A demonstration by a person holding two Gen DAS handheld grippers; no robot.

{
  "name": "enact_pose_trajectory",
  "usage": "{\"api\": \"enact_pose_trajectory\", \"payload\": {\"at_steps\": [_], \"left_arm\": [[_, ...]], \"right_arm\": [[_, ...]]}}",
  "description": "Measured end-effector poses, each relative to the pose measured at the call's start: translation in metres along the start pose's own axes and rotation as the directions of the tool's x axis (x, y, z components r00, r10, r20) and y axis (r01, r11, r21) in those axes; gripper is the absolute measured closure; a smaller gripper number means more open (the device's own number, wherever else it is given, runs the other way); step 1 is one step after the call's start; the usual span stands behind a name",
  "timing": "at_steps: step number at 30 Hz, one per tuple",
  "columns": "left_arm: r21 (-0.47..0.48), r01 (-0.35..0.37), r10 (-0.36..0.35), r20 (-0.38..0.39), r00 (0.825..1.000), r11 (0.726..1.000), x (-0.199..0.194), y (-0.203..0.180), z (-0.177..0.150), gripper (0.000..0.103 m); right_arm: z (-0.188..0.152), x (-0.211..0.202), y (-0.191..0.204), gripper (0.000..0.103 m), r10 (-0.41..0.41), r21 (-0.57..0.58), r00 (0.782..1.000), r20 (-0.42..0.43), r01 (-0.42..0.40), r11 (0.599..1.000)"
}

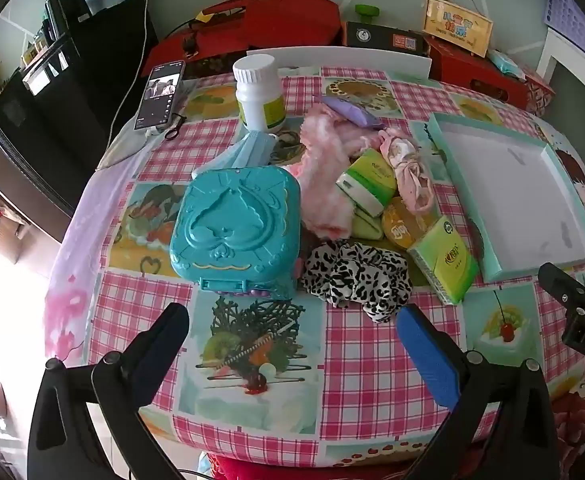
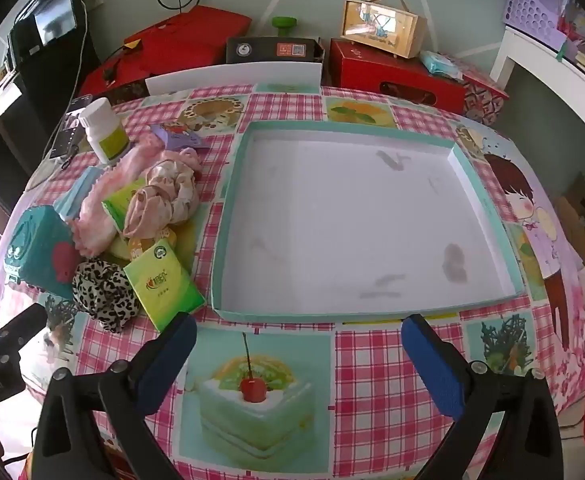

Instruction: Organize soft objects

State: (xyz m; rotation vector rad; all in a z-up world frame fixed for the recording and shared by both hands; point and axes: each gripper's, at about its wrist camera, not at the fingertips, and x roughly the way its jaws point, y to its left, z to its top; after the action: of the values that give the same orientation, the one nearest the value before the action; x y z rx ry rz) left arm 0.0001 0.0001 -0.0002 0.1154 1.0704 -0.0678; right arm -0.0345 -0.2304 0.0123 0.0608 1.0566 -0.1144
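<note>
A worktop (image 2: 372, 344) under a pink checked cloth carries everything. Toward its right edge lies a shallow teal-rimmed box lid (image 2: 228, 200), white inside, empty. Beside it, toward the middle, is a heap: a teal plastic case (image 1: 236, 224), a pink fluffy cloth (image 1: 324, 184), a leopard-print scrunchie (image 1: 356, 276), green tissue packs (image 1: 444, 264). Behind stands a white pill bottle (image 1: 258, 92). The left claw (image 1: 292, 344) and right claw (image 2: 298, 354) both hover released, holding nothing. Risk: the heap is tangled, so lifting one soft piece may drag neighbours or tip the bottle.
</note>
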Motion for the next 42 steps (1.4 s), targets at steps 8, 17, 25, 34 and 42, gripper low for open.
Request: {"api": "enact_pose_trajectory", "payload": {"at_steps": [8, 17, 25, 34, 42], "left_arm": [[-0.002, -0.003, 0.003, 0.002, 1.000, 1.000, 0.0004, 0.0059, 0.0015, 0.000], [0.002, -0.023, 0.023, -0.002, 1.000, 1.000, -0.0022, 0.0003, 0.0010, 0.000], [0.001, -0.026, 0.026, -0.007, 1.000, 1.000, -0.0012, 0.0007, 0.0003, 0.000], [0.001, -0.029, 0.029, -0.011, 1.000, 1.000, 0.0006, -0.0001, -0.0015, 0.000], [0.000, -0.030, 0.030, -0.012, 0.999, 1.000, 0.0011, -0.0002, -0.0028, 0.000]], "right_arm": [[-0.0002, -0.0007, 0.0007, 0.000, -0.001, -0.002, 1.000, 0.002, 0.001, 1.000], [0.0002, -0.0011, -0.0007, 0.000, -0.006, 0.001, 1.000, -0.005, 0.006, 1.000], [0.0005, -0.0004, -0.0020, 0.000, -0.007, 0.004, 1.000, -0.005, 0.007, 1.000], [0.0001, -0.0001, -0.0019, 0.000, -0.009, 0.003, 1.000, -0.008, 0.009, 1.000], [-0.0002, 0.0000, -0.0019, 0.000, -0.010, 0.003, 1.000, -0.006, 0.010, 1.000]]}}
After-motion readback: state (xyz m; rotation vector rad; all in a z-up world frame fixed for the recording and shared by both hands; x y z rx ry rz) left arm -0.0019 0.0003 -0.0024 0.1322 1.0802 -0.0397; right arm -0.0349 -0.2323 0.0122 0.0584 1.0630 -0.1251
